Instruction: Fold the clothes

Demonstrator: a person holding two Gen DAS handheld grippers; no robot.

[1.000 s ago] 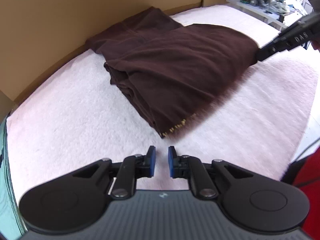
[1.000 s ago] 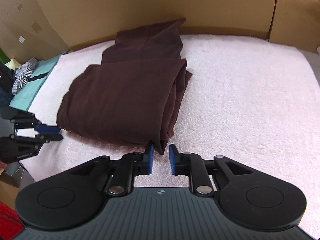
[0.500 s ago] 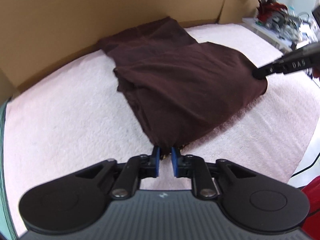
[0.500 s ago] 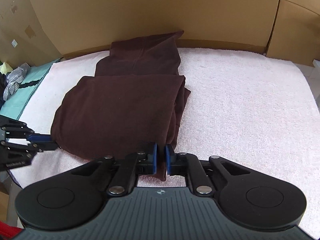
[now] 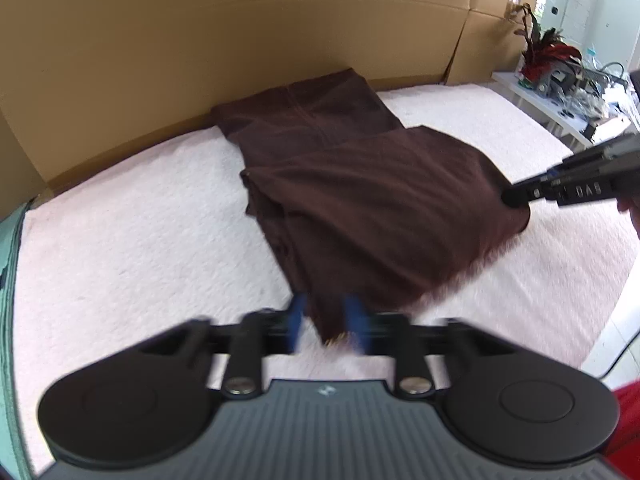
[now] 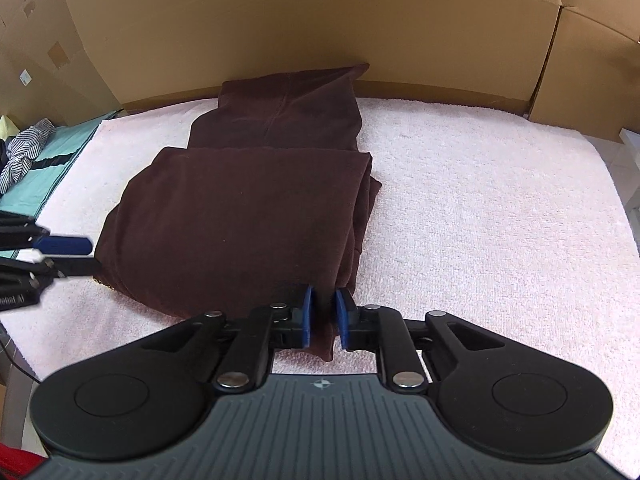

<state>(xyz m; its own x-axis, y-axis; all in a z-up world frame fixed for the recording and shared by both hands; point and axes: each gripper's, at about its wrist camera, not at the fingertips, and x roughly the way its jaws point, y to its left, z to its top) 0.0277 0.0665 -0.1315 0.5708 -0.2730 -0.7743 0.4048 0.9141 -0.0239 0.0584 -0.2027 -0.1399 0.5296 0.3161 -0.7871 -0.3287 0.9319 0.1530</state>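
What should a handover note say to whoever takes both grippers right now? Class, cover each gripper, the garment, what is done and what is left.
Left gripper: jaws have just been opening; the near left corner of the brown garment lies loosely between them, not pinched.
Right gripper: jaws have just been opening slightly; the near right corner sits between them, and the grip looks released.
Garment: on the pink towel, its near part doubled over.
Done: one fold laid down.
Left: the far end still sticks out toward the cardboard wall; it probably needs another fold.
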